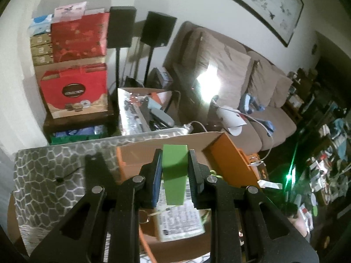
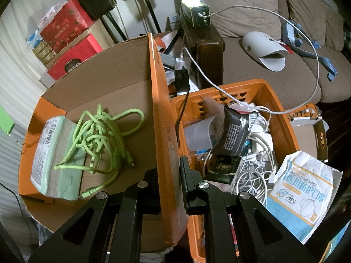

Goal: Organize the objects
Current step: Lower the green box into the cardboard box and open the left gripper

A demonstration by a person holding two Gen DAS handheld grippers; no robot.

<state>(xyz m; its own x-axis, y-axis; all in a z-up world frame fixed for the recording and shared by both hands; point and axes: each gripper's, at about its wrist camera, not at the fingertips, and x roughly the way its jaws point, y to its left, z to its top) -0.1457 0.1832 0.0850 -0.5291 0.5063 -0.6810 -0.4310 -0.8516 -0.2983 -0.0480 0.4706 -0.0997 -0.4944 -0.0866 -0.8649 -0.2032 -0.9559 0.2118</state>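
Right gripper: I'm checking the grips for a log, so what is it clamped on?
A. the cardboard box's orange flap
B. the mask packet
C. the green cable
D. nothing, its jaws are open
A: in the right wrist view the right gripper has its jaws closed on the upright orange flap of the box, while the green cable lies loose inside and the mask packet lies apart.

Green block point(image 1: 174, 171), orange cardboard box point(image 2: 162, 131)

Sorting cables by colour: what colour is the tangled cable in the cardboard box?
Light green cable, clearest in the right wrist view.
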